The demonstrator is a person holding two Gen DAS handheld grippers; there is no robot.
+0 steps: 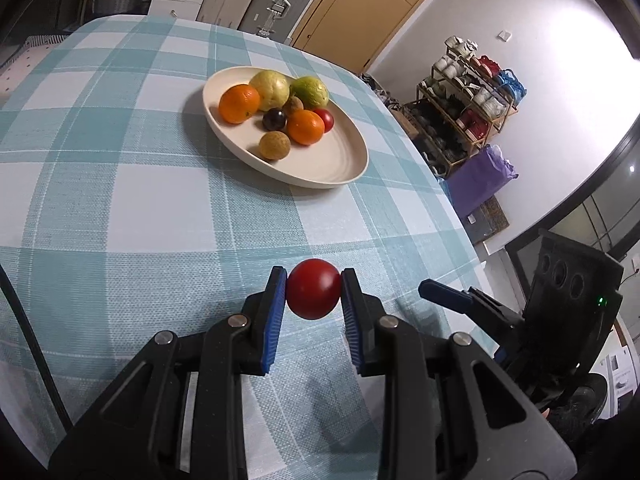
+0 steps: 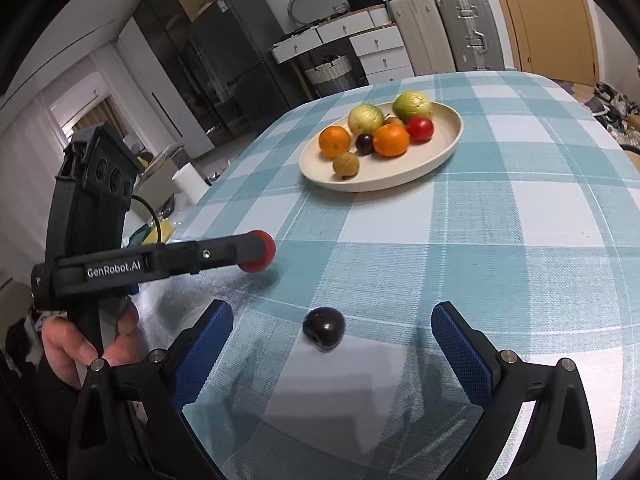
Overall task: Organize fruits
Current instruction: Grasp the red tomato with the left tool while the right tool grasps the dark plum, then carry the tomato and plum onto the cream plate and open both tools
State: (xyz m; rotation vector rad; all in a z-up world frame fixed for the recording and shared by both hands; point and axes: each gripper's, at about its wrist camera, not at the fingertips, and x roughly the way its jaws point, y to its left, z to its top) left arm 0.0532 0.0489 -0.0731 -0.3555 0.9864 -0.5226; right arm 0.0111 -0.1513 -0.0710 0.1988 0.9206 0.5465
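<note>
Tomato (image 1: 313, 289) clamped between left gripper (image 1: 313, 292) pads; plum (image 2: 324, 328) lies between wide-spread right gripper (image 2: 332, 340) fingers.

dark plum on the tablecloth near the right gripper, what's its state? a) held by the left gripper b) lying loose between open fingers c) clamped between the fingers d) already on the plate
b: the dark plum lies on the tablecloth, apart from both fingers of the open right gripper; the left gripper is shut on the red fruit.
</note>
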